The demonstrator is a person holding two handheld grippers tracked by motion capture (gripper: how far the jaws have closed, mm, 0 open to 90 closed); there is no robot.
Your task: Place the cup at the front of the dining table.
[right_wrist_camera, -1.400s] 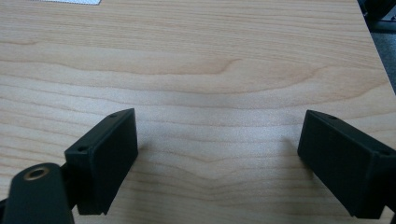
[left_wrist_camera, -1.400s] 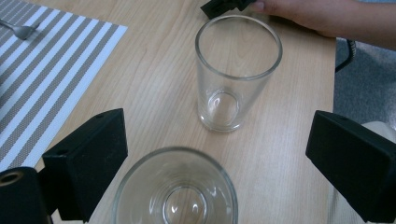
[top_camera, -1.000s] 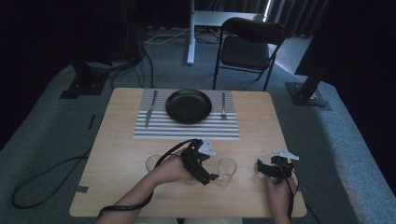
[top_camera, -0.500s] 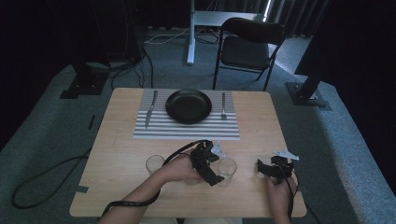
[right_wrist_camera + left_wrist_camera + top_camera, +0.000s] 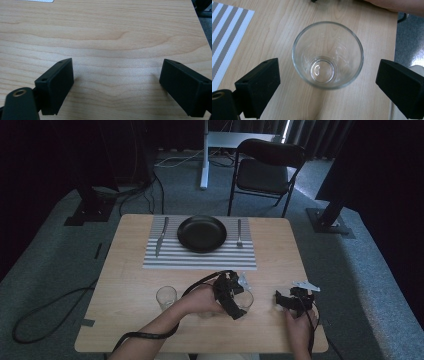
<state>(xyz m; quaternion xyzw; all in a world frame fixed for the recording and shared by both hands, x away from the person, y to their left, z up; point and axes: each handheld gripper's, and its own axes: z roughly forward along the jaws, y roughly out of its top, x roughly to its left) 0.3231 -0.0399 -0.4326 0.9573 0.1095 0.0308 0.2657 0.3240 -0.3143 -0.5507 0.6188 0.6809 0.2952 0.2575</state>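
An empty clear glass (image 5: 327, 53) stands upright on the wooden table, seen from above in the left gripper view. My left gripper (image 5: 328, 75) is open around it, one black pad on each side and neither touching the rim. In the high view the left gripper (image 5: 235, 297) hangs over this glass (image 5: 247, 299) near the table's front middle. A second clear glass (image 5: 166, 296) stands to its left, free. My right gripper (image 5: 283, 301) rests low at the front right. Its jaws (image 5: 116, 72) stand open over bare wood with nothing between them.
At the back of the table (image 5: 125, 270) a striped placemat (image 5: 200, 257) carries a black plate (image 5: 202, 232), a knife (image 5: 161, 235) on its left and a fork (image 5: 239, 232) on its right. A black chair (image 5: 267, 170) stands beyond the table.
My left hand has moved right with its gripper, from between the two glasses to over the right-hand glass. The right gripper has kept still.
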